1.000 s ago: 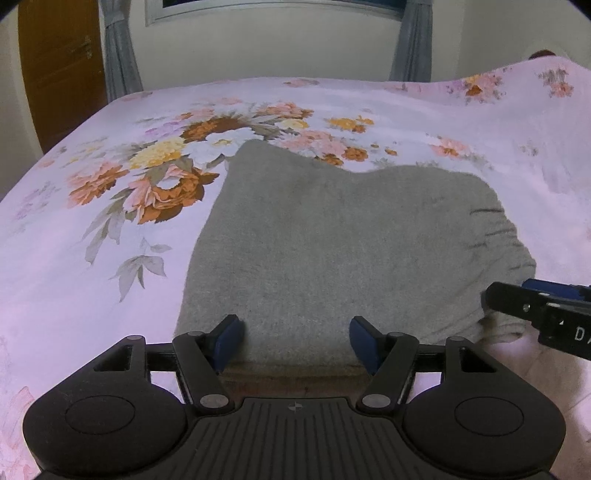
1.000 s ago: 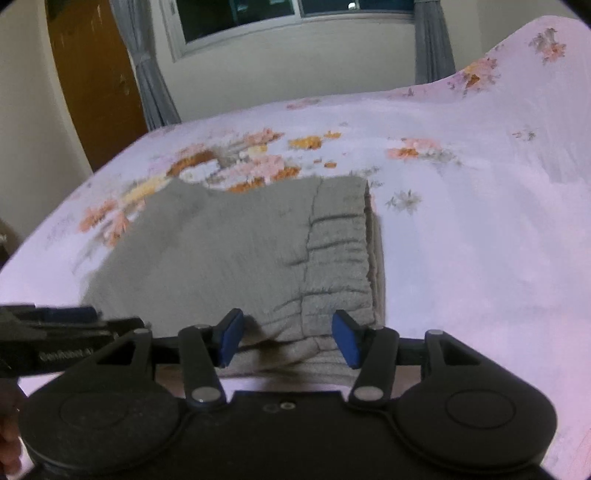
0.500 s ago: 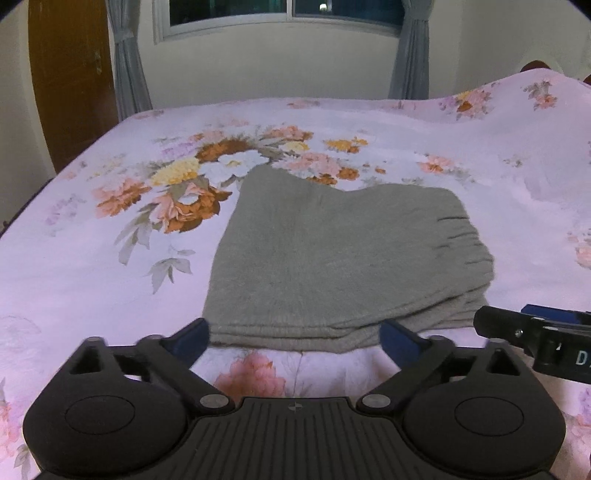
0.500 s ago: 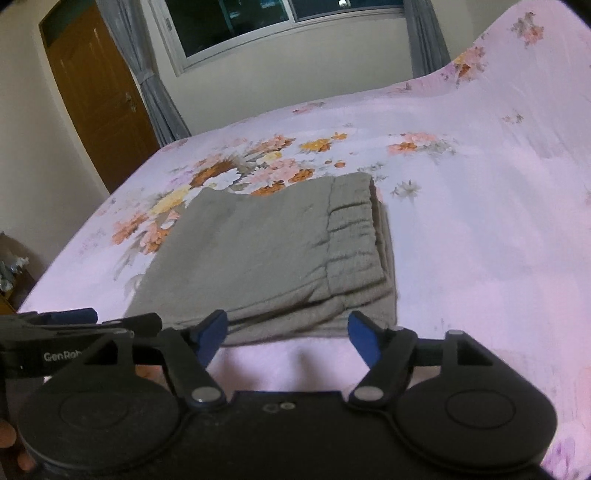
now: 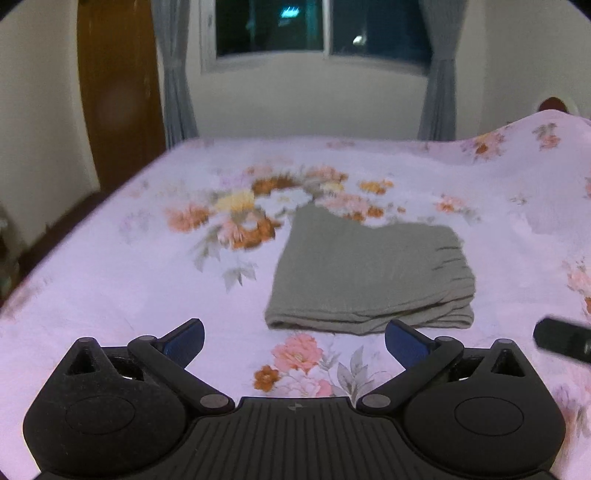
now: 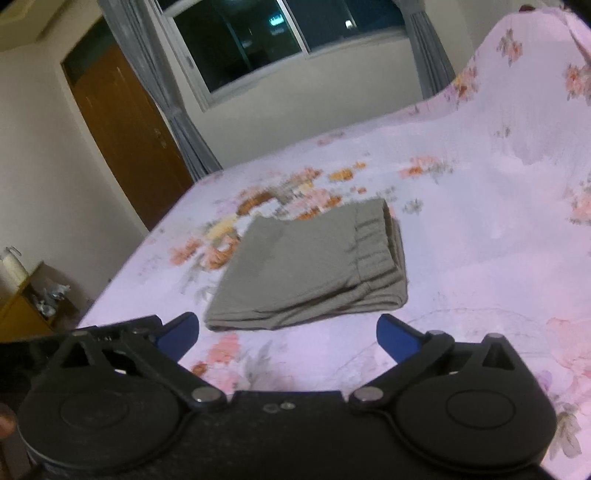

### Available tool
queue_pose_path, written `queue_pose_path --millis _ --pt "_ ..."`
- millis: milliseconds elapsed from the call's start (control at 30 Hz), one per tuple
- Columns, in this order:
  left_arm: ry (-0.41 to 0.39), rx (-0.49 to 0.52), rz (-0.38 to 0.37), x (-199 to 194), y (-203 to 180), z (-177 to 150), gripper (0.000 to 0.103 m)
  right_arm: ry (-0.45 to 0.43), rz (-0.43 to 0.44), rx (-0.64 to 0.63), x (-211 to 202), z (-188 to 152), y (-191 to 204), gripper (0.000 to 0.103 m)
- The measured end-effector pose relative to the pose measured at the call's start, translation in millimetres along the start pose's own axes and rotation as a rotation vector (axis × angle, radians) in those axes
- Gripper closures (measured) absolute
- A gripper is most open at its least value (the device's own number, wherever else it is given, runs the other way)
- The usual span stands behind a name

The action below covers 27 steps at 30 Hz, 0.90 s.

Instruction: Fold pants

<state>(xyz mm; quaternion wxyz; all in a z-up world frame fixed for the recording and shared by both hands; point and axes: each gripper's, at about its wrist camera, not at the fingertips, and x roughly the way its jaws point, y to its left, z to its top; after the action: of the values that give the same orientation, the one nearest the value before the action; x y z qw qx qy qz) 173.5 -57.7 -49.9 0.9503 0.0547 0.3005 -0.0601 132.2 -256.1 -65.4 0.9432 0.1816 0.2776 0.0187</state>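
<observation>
The grey pants [image 5: 369,273] lie folded in a flat, layered rectangle on the floral bedsheet [image 5: 110,295], elastic waistband at the right side. They also show in the right wrist view [image 6: 314,266]. My left gripper [image 5: 294,336] is open and empty, held above the bed, short of the fold's near edge. My right gripper [image 6: 287,332] is open and empty too, also back from the near edge. A tip of the right gripper [image 5: 561,338] shows at the right edge of the left wrist view.
The bed fills both views, rising at the right over the pillows [image 6: 535,92]. A brown door [image 6: 125,140] and a curtained window [image 5: 321,29] are on the far wall. A small wooden stand [image 6: 33,302] sits left of the bed.
Both grippers have let go of the pants' near edge, opened wide, and pulled back and up away from the folded pants. The pants lie still on the bed.
</observation>
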Motion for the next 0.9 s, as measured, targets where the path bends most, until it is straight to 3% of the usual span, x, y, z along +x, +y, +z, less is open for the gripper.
queue_pose_path --millis 133,333,700,900 --pt "-0.047 0.029 -0.026 -36.1 3.6 -0.2 0.000 -0.008 -0.075 -0.037 -28.6 5.9 22.7 0.000" --pt "-0.095 -0.030 -0.089 -75.1 9.4 -3.9 0.000 -0.100 -0.107 -0.105 -67.1 -0.3 39.9 0.000" --pt "-0.078 -0.022 -0.090 -86.8 2.9 -9.4 0.000 -0.148 -0.204 -0.132 -85.6 -8.6 40.8 0.000" --pt "-0.085 0.001 -0.075 -93.8 -2.4 -10.3 0.000 -0.155 -0.212 -0.129 -87.7 -7.9 38.4 0.000"
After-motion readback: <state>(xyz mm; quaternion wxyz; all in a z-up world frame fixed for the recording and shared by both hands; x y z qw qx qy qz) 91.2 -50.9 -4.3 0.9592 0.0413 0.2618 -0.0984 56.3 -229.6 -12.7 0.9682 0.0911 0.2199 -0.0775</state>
